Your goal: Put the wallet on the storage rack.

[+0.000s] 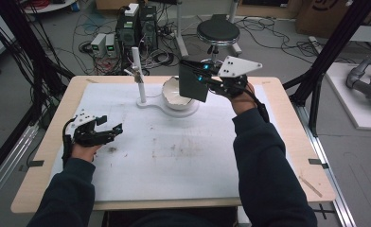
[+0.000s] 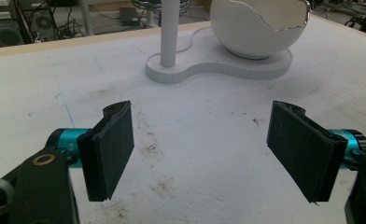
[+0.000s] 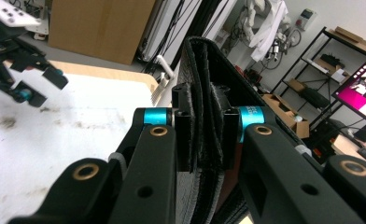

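Note:
My right gripper is raised over the far middle of the table, shut on a dark flat folded piece like a wallet. That piece hangs just above the white bowl with a jagged rim. In the right gripper view the wallet stands edge-on, clamped between the jaws of the right gripper. The bowl shares a white base with an upright post. My left gripper rests low at the table's left, open with nothing in it. From the left gripper the bowl and post lie ahead.
A white mat with smudges covers the wooden table. Beyond the far edge are a black stool, computer boxes and floor cables. Black frame bars rise at the right. The left gripper appears far off in the right gripper view.

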The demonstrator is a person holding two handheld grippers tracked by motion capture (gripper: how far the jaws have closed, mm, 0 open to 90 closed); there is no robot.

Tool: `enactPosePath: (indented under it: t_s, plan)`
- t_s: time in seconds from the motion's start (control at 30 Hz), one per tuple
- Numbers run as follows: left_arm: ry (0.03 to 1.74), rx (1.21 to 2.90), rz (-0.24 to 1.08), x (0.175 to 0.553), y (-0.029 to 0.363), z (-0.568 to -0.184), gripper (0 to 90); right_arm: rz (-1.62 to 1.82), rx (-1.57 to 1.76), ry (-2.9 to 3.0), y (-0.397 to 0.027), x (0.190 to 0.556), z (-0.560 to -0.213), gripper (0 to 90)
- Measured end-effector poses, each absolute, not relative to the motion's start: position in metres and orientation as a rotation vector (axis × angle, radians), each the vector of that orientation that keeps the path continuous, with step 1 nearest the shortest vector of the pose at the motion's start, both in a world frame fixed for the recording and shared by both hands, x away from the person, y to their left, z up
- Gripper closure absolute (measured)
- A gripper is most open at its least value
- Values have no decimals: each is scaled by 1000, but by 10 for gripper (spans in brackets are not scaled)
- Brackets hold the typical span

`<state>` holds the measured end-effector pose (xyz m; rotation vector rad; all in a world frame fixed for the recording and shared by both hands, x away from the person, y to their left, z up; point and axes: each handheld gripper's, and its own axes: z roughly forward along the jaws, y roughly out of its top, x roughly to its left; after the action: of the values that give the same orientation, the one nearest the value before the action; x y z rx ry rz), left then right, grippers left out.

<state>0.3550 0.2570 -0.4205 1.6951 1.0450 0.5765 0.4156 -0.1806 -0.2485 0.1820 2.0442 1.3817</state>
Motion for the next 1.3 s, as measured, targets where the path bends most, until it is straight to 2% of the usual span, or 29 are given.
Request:
enactPosePath:
  t_s: [0.47,0.93,1.03,1.2,1.3]
  plan:
    - [1045,1693,574,355,258,-421,229,1375,112,2067,-139,455,-247,822]
    - [1053,1686,570,354,261,-422,229,1269,131,2178,-121,495,-295,820]
    - [1055,1687,571,354,262,-422,229,1282,138,2217,-127,497,-306,817]
    - [1051,1691,574,354,261,-421,229,1214,99,2275,-124,486,-304,797]
    - [1051,1688,574,354,261,-421,229,1186,96,2272,-122,482,-302,742]
